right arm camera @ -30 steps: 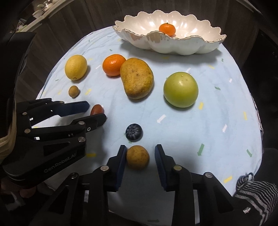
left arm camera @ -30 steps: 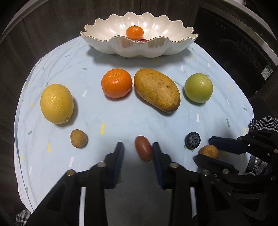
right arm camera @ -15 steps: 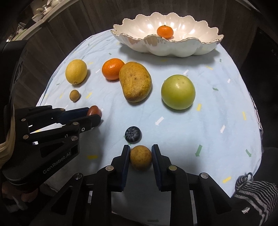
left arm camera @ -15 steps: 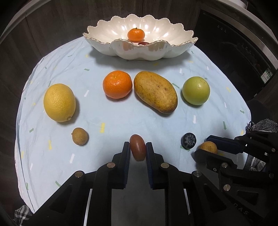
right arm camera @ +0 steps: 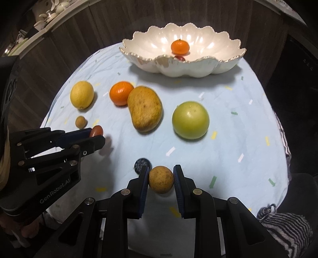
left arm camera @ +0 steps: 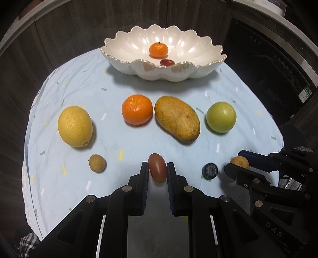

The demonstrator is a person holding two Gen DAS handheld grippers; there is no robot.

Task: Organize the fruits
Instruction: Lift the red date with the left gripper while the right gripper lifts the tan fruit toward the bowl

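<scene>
My left gripper (left arm camera: 157,168) is shut on a small dark red oval fruit (left arm camera: 157,167) and holds it just above the cloth; it also shows in the right wrist view (right arm camera: 96,131). My right gripper (right arm camera: 161,176) is shut on a small round tan fruit (right arm camera: 161,179), lifted off the cloth. A white scalloped bowl (left arm camera: 198,59) at the back holds a small mandarin (left arm camera: 158,49) and a red fruit (left arm camera: 167,62). On the cloth lie a lemon (left arm camera: 75,126), an orange (left arm camera: 137,109), a mango (left arm camera: 176,121), a green apple (left arm camera: 221,117), a small tan fruit (left arm camera: 97,163) and a blueberry (left arm camera: 209,171).
A light blue cloth (left arm camera: 59,178) with coloured flecks covers the round table. Dark wood panels stand behind the bowl. A striped cloth (right arm camera: 286,228) lies at the near right edge. A shelf with crockery (right arm camera: 45,15) is at the far left.
Both grippers have closed on their fruits and lifted them off the cloth. Both cameras have risen, so the bowl's inside shows more.
</scene>
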